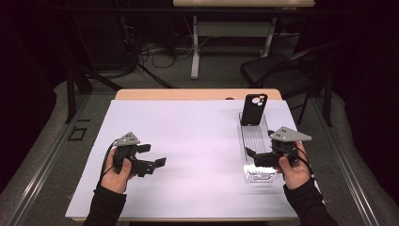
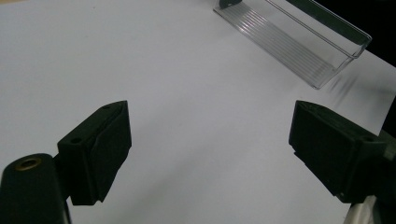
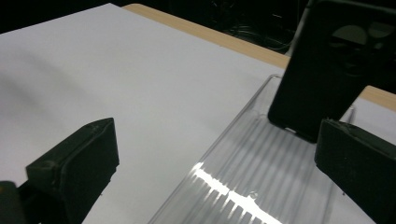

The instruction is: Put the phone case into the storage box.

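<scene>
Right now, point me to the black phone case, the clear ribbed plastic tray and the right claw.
Black phone case [image 1: 253,110]: high view, middle of its back.
Clear ribbed plastic tray [image 3: 261,154]: right gripper view, bare ribbed floor.
Right claw [image 1: 256,157]: high view, midway between its fingertips, jaws open.

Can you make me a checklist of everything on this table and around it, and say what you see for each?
Surface: white sheet over a wooden table.
Job's things: black phone case stands upright at the far end of a clear ribbed plastic tray.
Clutter: nothing seen.
Grippers: left tool open, holding nothing; right tool open at the tray's near end, holding nothing.
Cables: black cable at the left hand.
Surroundings: dark chair, floor wires.
</scene>
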The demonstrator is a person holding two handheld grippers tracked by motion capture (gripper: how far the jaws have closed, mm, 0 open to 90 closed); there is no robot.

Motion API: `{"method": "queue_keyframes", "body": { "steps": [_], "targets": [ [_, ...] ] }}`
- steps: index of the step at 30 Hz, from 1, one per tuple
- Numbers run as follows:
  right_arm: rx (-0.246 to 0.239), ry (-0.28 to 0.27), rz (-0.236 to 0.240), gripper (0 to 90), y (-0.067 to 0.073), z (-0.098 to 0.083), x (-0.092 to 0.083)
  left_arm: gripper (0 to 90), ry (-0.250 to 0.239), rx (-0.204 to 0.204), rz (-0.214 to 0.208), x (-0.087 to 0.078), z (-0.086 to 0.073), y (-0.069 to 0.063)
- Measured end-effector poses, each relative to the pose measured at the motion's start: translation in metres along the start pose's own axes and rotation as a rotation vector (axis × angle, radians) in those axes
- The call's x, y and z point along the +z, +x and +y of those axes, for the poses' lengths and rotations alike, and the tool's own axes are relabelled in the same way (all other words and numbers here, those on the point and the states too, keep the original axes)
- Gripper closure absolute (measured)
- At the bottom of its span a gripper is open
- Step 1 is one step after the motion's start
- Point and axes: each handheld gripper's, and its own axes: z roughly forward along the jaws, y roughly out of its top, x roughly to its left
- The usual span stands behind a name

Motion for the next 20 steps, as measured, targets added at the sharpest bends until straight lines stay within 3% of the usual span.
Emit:
{"method": "queue_keyframes", "body": {
  "steps": [5, 20],
  "targets": [
    [-0.003, 0.017, 0.038, 0.0, 0.015, -0.010, 0.000, 13.4, -0.009, 0.010, 0.000, -0.001, 0.001, -0.001],
    [0.009, 0.026, 0.111, 0.0, 0.035, -0.031, 0.001, 13.4, 0.007, 0.027, 0.007, 0.002, 0.000, -0.002]
  ]
}}
